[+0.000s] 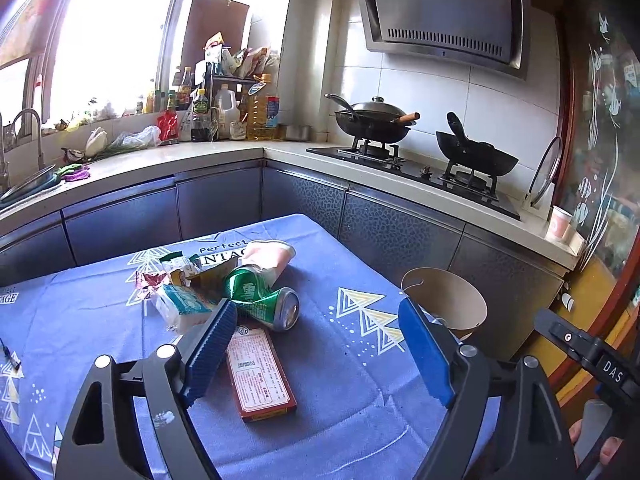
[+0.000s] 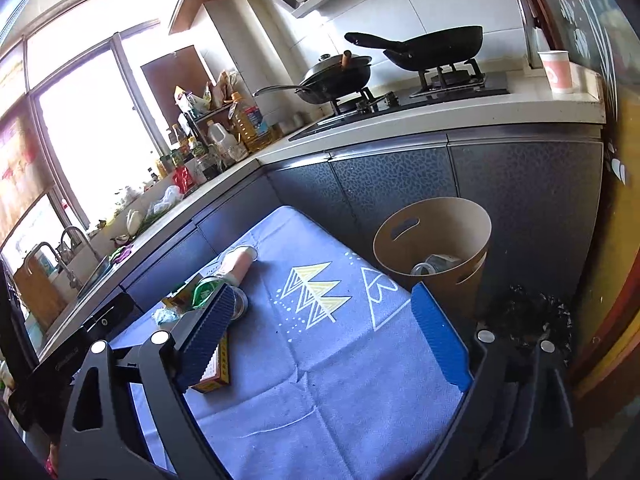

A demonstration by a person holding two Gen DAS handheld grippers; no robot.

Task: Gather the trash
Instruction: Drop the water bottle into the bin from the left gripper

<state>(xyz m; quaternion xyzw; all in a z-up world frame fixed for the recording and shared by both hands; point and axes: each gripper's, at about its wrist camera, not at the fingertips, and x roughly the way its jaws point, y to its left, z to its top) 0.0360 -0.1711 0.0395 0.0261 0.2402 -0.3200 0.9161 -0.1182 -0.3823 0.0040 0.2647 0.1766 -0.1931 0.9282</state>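
Observation:
A pile of trash lies on the blue tablecloth (image 1: 352,364): a crushed green can (image 1: 262,294), a red flat box (image 1: 260,376), a white wrapped pack (image 1: 182,304), a pink paper cup (image 1: 266,258) on its side and small wrappers (image 1: 160,276). My left gripper (image 1: 316,334) hangs open over the cloth, with the red box and the can's end between its blue pads. A tan paper bin (image 2: 436,232) stands beside the table's right edge, holding a clear bottle (image 2: 430,266). My right gripper (image 2: 324,326) is open over bare cloth, the red box (image 2: 216,372) by its left pad.
Dark cabinets and a counter wrap around the table's far side. Two black pans (image 1: 376,120) sit on the gas stove (image 1: 416,168). Bottles (image 1: 224,112) crowd the counter corner, a sink (image 1: 24,184) is at left, and a pink cup (image 2: 556,70) stands at the counter's right end.

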